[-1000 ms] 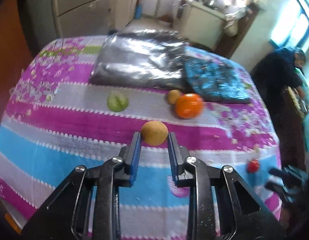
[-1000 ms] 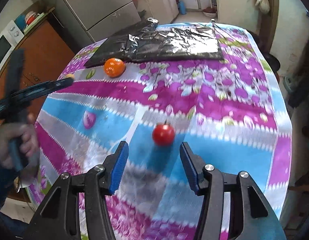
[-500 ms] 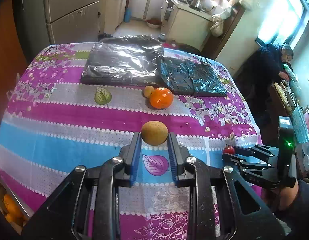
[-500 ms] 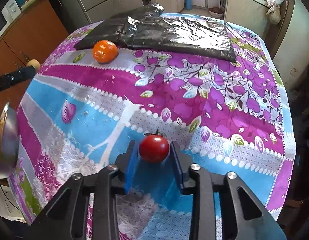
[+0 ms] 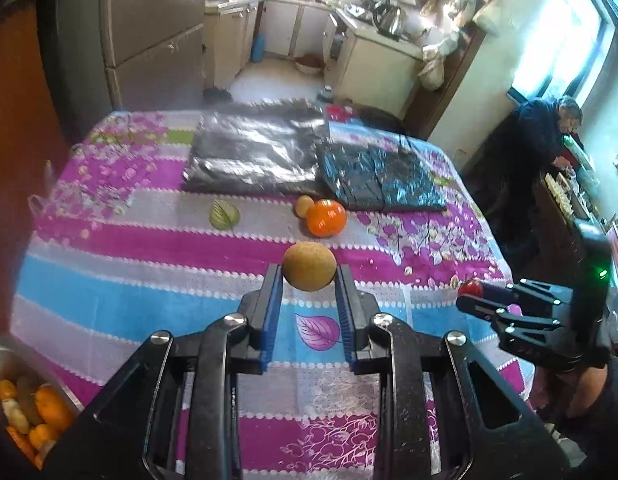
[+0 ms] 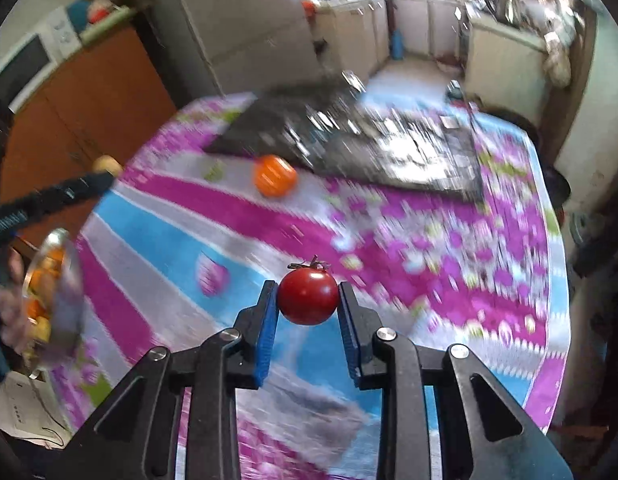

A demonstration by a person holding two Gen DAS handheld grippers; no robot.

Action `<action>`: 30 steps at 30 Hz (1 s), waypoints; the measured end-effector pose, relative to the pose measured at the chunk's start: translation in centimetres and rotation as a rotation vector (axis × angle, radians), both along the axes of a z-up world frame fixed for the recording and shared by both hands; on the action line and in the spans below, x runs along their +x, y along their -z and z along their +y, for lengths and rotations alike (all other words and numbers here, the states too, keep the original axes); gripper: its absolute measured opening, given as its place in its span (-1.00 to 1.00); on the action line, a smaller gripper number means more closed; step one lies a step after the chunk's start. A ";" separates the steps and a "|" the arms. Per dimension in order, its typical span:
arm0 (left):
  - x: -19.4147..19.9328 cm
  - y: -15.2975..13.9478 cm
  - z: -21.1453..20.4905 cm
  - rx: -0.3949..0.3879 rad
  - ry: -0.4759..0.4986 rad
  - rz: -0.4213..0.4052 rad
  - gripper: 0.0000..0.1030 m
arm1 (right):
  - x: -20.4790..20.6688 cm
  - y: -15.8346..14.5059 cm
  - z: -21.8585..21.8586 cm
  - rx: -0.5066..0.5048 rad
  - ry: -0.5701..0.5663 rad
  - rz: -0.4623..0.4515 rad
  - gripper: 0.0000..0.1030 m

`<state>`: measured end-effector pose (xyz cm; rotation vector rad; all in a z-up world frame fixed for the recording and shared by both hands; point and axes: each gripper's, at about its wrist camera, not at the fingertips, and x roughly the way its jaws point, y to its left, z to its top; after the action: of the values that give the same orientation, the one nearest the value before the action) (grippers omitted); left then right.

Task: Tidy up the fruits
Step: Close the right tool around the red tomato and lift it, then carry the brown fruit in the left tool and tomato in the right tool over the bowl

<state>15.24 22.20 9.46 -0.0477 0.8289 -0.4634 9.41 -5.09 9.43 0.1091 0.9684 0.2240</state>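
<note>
Left gripper: jaws narrow, clamped on a tan round fruit, held clear above the tablecloth. Grip unchanged from a second ago; the view now looks down on the table from higher, so the arm has lifted.

Right gripper: jaws narrow, clamped on the tomato, stem up. A second ago the jaws stood wide with the tomato resting on the cloth between them; half a second ago they had closed on it; now the background is motion-blurred and the tomato rides off the cloth. Pick done, carry under way.

Metal bowl at the near left table edge already holds oranges and pale fruit. Judgement: both held fruits are bound for it.

Farther out, an orange touches a small yellowish fruit, just in front of the black plastic sheets. Both untouched, so two more picks remain after these drops.
</note>
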 end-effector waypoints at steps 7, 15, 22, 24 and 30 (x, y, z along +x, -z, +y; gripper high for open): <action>-2.4 -3.1 5.6 -0.021 -0.090 -0.050 -0.47 | 1.2 -5.8 6.3 0.056 -0.120 -0.103 -0.38; -5.8 -2.8 14.4 -0.005 -0.265 -0.029 -0.47 | 1.2 -7.9 16.6 0.087 -0.318 -0.122 -0.38; -8.7 -0.7 21.1 0.031 -0.395 0.026 -0.47 | -0.2 -7.5 26.0 0.101 -0.486 -0.095 -0.38; -9.4 0.0 22.5 0.030 -0.419 0.046 -0.47 | -0.6 -7.0 28.6 0.100 -0.528 -0.076 -0.38; -10.4 2.3 25.2 0.022 -0.434 0.103 -0.47 | -1.0 -5.0 33.7 0.086 -0.596 -0.012 -0.38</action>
<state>4.86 47.42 7.16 -0.2282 0.8956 -0.0429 8.41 28.56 14.42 -0.1066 0.9607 0.8133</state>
